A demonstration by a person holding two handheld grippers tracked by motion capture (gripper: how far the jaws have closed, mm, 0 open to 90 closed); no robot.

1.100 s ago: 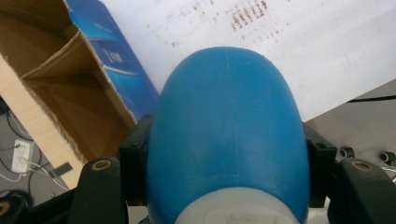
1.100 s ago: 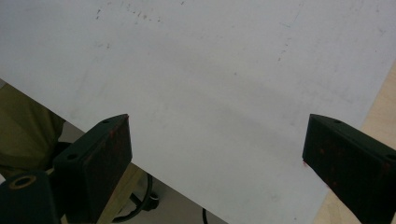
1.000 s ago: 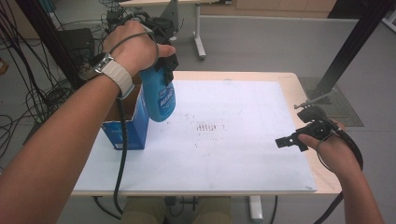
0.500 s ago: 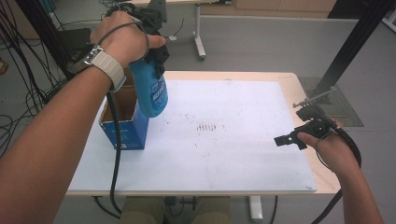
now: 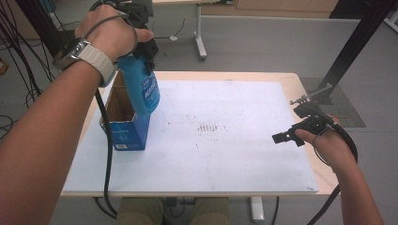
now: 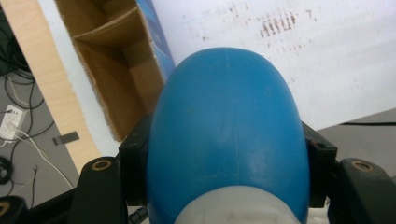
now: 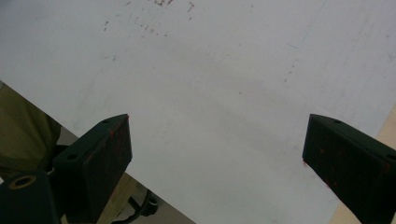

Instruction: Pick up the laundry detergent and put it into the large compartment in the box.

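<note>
2 claws in play. Left claw (image 5: 141,44), upper left of the high view, is clamped on the neck end of a blue bottle (image 5: 143,91); in the left gripper view the bottle (image 6: 226,135) bulges between the black jaws, which press on either flank, white collar at the bottom edge of frame. Right claw (image 5: 284,137), right of centre in the high view, stands released with nothing between its jaws; the right gripper view has both jaws wide apart over the bare white mat (image 7: 219,93).

Key relation: bottle hangs straight below the left claw, long axis near upright, base pointing down. Open cardboard box (image 5: 126,124) sits at the left side of the counter (image 5: 281,77), just below and slightly left of the bottle's base in the high view. Bottle's lower end overlaps the box's right wall in that frame; whether it touches the rim I cannot tell. In the left gripper view the box's open brown mouth (image 6: 112,70) lies in the upper left, off to one side of the bottle's rounded base, so base and opening are not lined up.

Judgement: bottle reads as clear of the box, not seated in it. Left hand is the near one by far; right claw is well apart, across the mat. Faint reddish marks (image 5: 211,127) lie mid-mat, between the 2 claws.
</note>
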